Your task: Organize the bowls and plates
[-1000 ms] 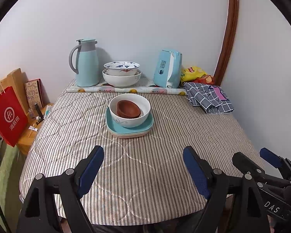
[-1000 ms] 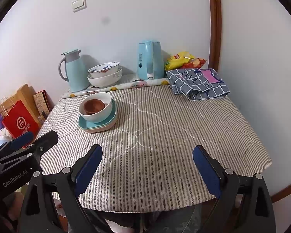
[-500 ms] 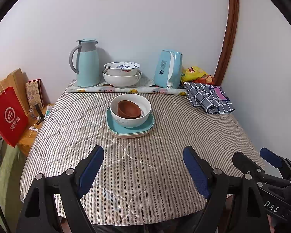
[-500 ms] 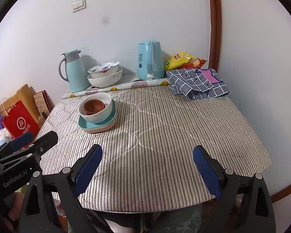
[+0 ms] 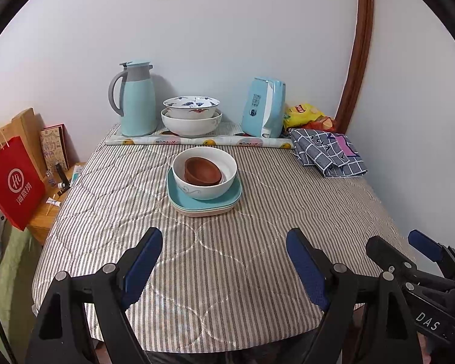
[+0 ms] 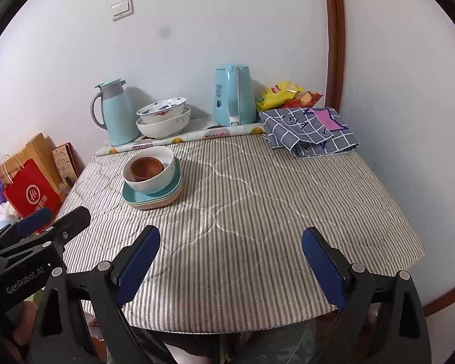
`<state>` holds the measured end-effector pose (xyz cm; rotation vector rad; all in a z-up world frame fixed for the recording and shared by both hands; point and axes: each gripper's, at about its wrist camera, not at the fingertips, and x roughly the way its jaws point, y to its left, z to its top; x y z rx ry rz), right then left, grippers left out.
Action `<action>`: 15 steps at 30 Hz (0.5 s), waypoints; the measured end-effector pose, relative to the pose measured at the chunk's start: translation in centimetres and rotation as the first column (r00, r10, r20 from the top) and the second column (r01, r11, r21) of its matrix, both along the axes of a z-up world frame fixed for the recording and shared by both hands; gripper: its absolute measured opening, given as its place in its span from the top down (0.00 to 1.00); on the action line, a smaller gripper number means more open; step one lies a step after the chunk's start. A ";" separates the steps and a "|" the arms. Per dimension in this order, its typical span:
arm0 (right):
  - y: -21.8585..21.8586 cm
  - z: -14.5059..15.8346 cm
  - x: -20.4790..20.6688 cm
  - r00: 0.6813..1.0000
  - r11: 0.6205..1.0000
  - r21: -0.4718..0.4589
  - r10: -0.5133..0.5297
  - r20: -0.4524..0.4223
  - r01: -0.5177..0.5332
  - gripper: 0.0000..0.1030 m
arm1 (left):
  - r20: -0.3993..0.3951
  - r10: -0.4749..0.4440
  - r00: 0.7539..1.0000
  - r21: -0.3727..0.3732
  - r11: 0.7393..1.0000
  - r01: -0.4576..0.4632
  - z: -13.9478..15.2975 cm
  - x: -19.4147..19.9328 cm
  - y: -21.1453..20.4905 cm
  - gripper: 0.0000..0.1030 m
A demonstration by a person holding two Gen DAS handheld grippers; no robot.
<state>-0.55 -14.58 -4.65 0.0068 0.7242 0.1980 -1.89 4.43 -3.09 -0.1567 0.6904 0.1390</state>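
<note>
Striped quilted cloth covers the table [image 5: 227, 257], and your dishes sit nested in one stack at its middle.

You hold the left gripper [image 5: 224, 261] and the right gripper [image 6: 230, 257] spread wide and carrying nothing, low over the near edge, well apart from the stack. The brown bowl [image 5: 202, 171] lies tilted inside the white bowl [image 5: 204, 173], which rests on the teal plates [image 5: 204, 201]; smallest on top keeps the pile steady and compact, so it looks already sorted by size. Two more bowls [image 5: 191, 116] are nested at the back between the thermos [image 5: 135, 98] and the kettle [image 5: 264, 107], near the wall and probably out of the working space.
</note>
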 end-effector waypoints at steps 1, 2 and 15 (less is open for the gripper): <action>0.0 0.0 0.0 1.000 1.000 0.000 -0.001 0.000 0.001 0.09 | -0.001 0.000 1.000 0.000 1.000 0.000 0.0 0.0 0.0 0.20; 0.0 0.0 0.0 1.000 1.000 -0.001 0.000 0.000 0.000 0.09 | 0.000 0.000 1.000 0.001 1.000 0.000 0.0 0.0 -0.1 0.20; -0.1 0.2 0.0 1.000 1.000 0.003 0.000 0.004 0.000 0.09 | 0.003 0.000 1.000 0.003 1.000 0.000 0.1 0.0 0.0 0.20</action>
